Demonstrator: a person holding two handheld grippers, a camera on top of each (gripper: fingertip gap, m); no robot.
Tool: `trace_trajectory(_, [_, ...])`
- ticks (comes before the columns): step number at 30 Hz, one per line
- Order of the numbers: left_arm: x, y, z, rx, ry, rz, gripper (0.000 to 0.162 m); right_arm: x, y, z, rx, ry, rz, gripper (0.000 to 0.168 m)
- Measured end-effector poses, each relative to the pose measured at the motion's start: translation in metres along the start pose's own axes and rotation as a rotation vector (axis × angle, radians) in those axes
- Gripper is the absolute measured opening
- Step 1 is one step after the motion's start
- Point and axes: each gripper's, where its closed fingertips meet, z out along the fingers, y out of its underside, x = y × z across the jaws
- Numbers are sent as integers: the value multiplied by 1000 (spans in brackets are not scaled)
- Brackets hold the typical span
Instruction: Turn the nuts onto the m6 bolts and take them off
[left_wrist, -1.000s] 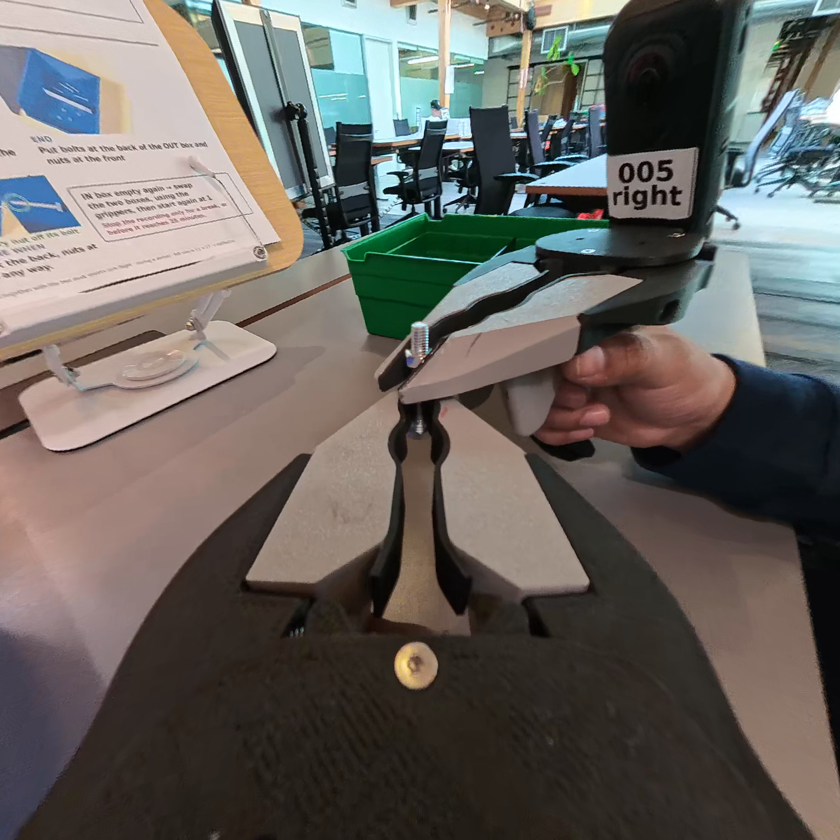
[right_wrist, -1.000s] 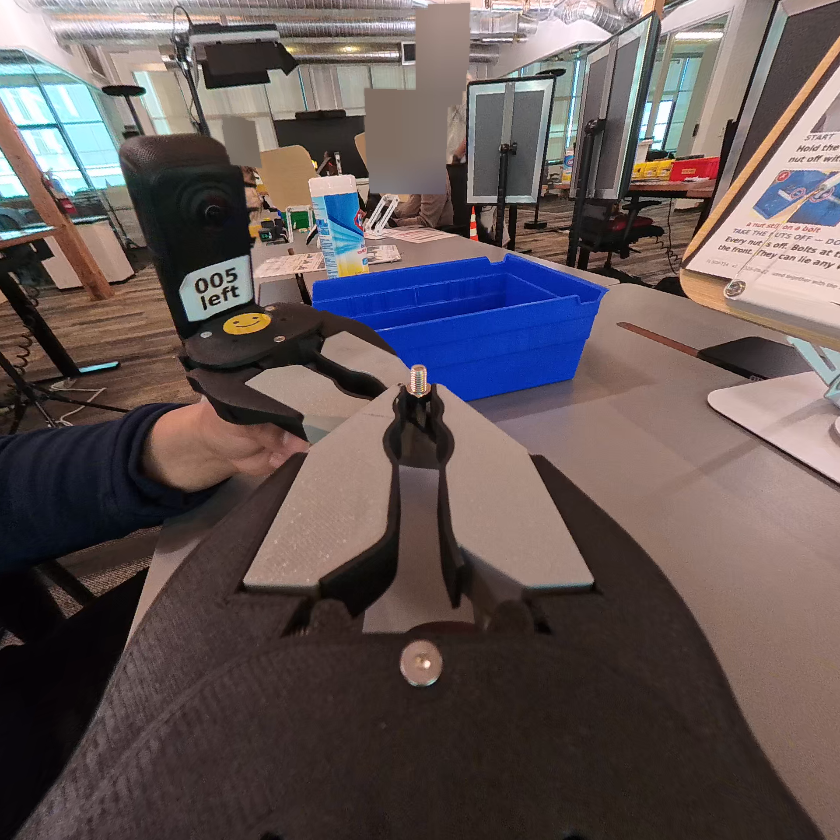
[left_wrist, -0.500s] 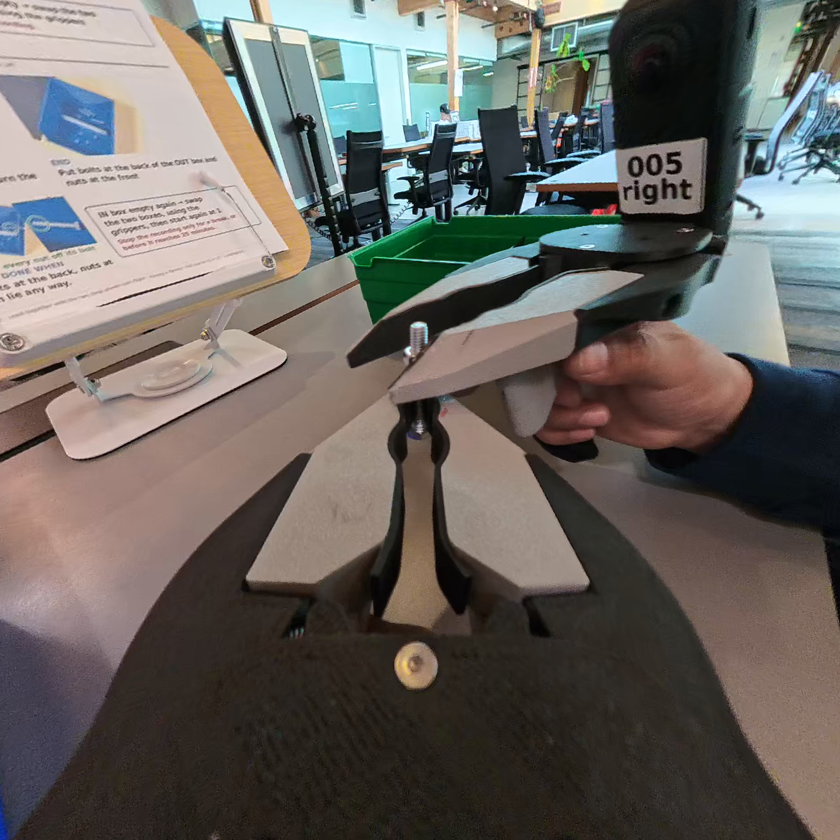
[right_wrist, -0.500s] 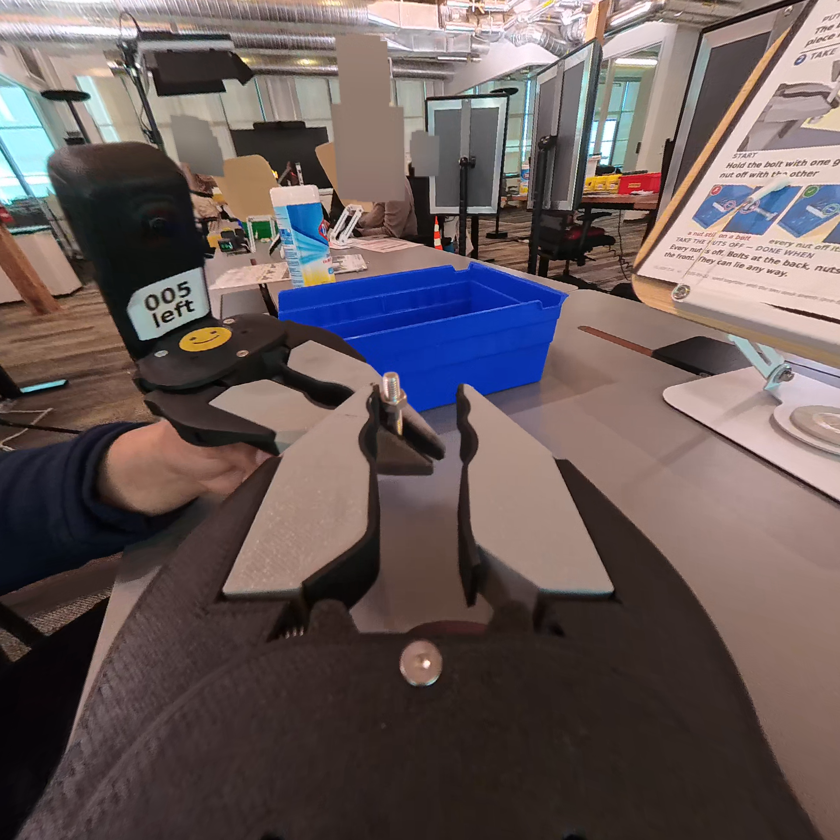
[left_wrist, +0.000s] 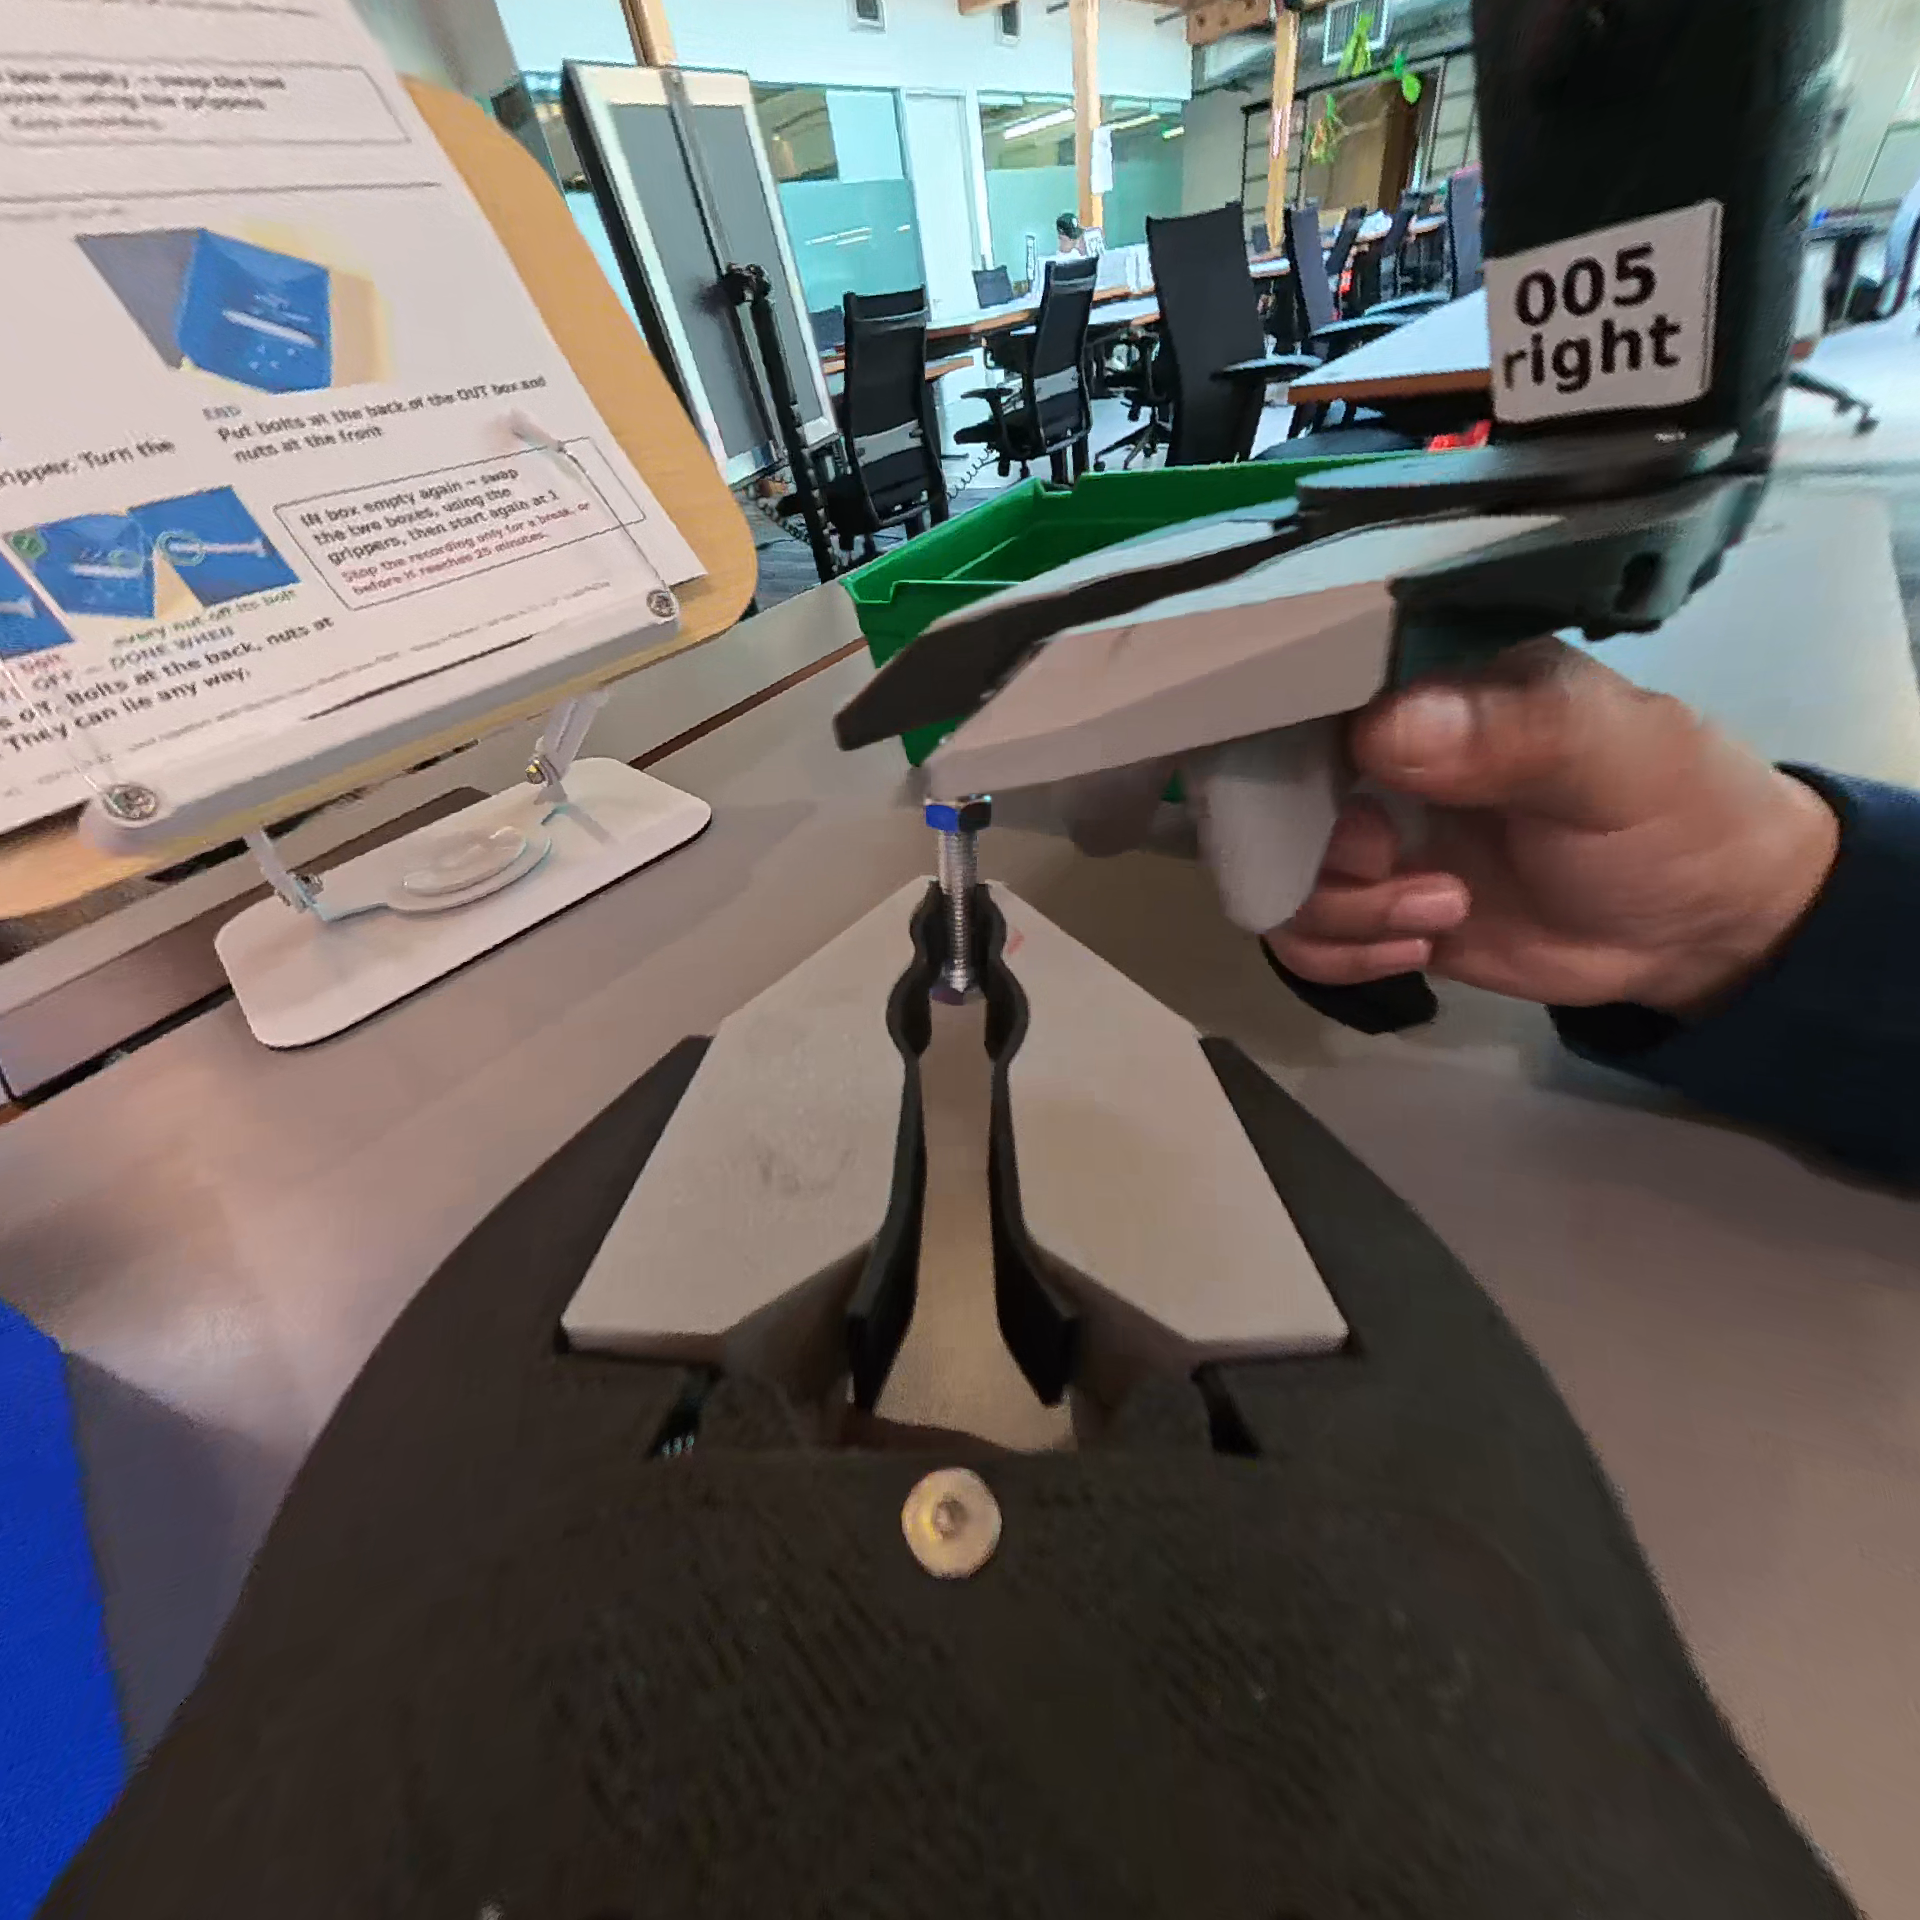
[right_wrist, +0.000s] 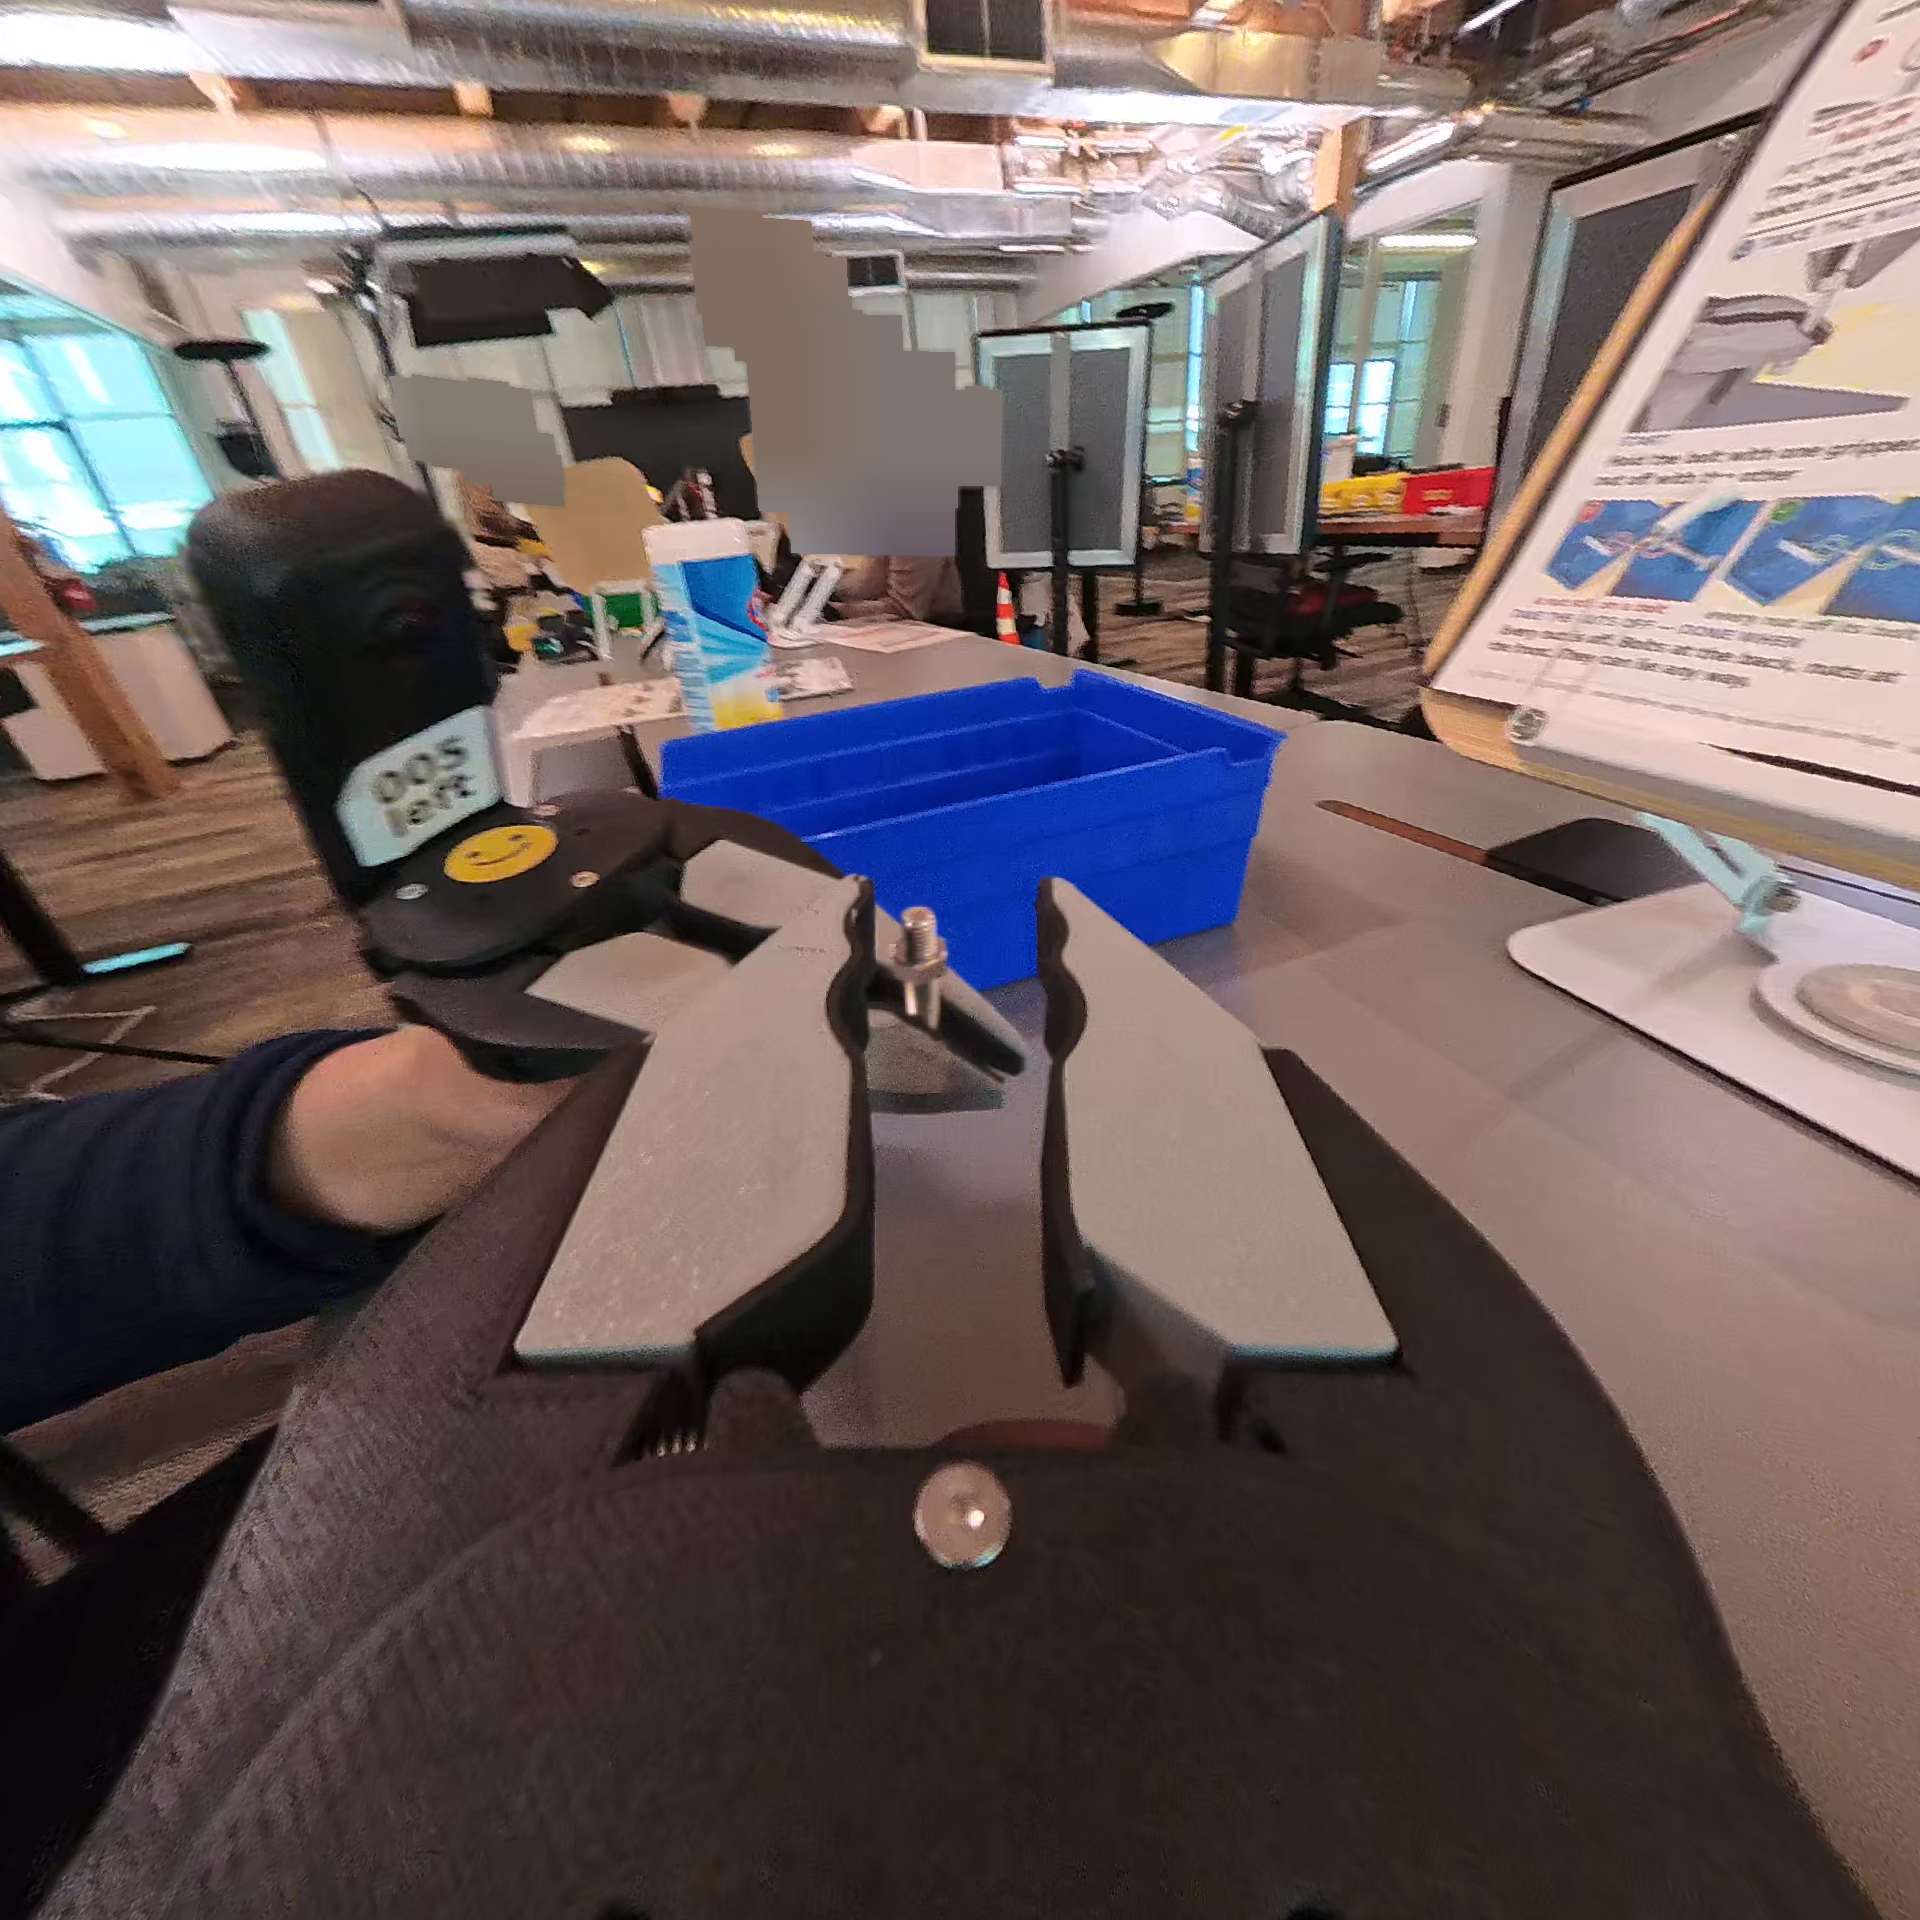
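Note:
My left gripper (left_wrist: 961, 906) is shut on an M6 bolt (left_wrist: 958, 925) and holds it upright above the grey table (left_wrist: 468, 1122). A nut (left_wrist: 958, 814) sits near the top of the thread. My right gripper (left_wrist: 902, 750) is open and hovers just above and to the right of the nut, one finger close over it. In the right wrist view the right gripper (right_wrist: 948, 930) is open, with the bolt and its nut (right_wrist: 921, 961) between the fingertips, nearer the left finger and touching neither. The left gripper (right_wrist: 971, 1034) holds the bolt from below left.
A green bin (left_wrist: 1039, 540) stands behind the right gripper. A blue bin (right_wrist: 987, 790) stands behind the left gripper. An instruction board on a white stand (left_wrist: 312, 416) is at the table's back, also in the right wrist view (right_wrist: 1714, 540). A wipes canister (right_wrist: 717, 623) stands farther off. Less than 4 cm separates the two grippers' tips.
My right gripper was shut around the nut on the bolt; it has opened and pulled up and back. My left gripper has kept its hold on the bolt.

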Motion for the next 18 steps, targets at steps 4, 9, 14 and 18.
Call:
trace_trajectory(4, [-12,-2,-3,11,-63,-22,2,14,3,-4,-10,37,71,30])
trace_trajectory(9, [-16,0,-4,6,-49,-75,2,9,-5,-6,44,-24,115,29])
trace_trajectory(14, [1,1,0,-9,3,-27,2,5,7,2,-39,21,-3,26])
trace_trajectory(18, [-17,4,-3,-8,-25,-178,2,24,7,-5,-37,102,35,18])
